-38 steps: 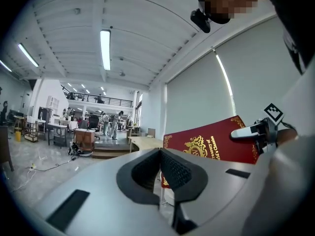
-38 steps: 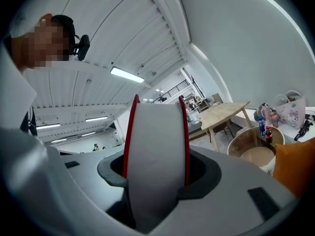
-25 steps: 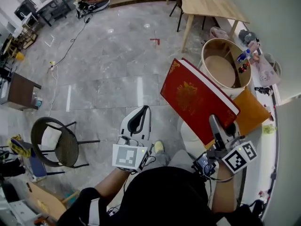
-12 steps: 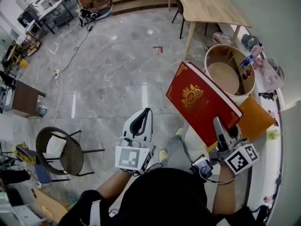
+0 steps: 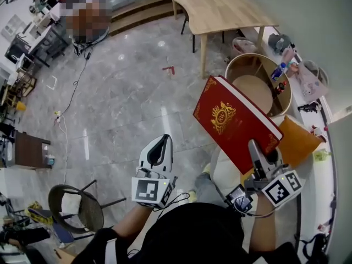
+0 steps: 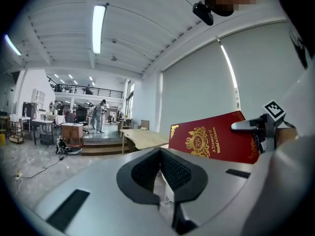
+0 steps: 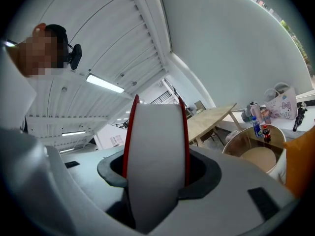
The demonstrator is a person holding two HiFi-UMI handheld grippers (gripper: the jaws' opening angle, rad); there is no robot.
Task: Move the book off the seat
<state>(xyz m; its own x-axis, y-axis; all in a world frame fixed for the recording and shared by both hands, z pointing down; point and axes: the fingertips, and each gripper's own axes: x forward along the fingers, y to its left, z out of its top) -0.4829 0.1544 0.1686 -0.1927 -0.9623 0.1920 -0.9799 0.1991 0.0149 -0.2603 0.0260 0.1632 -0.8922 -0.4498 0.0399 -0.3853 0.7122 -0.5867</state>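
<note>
A thick red book (image 5: pixel 231 120) with a gold crest is held up in the air, tilted, over a pale seat (image 5: pixel 222 168). My right gripper (image 5: pixel 255 148) is shut on its lower edge. In the right gripper view the book's white page block (image 7: pixel 155 146) fills the gap between the jaws of the right gripper (image 7: pixel 156 167). My left gripper (image 5: pixel 164 142) hangs to the left of the book, shut and holding nothing. In the left gripper view the left gripper (image 6: pixel 160 152) has its pads touching, and the red book (image 6: pixel 211 141) shows behind on the right.
A round wooden tub table (image 5: pixel 258 84) with bottles (image 5: pixel 278 70) on its rim stands just beyond the book. An orange cushion (image 5: pixel 294 139) lies to the right. A long wooden table (image 5: pixel 220 4) is farther off. A black chair (image 5: pixel 74 208) stands at lower left on the grey tiled floor (image 5: pixel 121 103).
Both hands have travelled across the room with the book still gripped in the right one. The round tub and wooden table now lie closer, and the black chair has slid toward the lower left.
</note>
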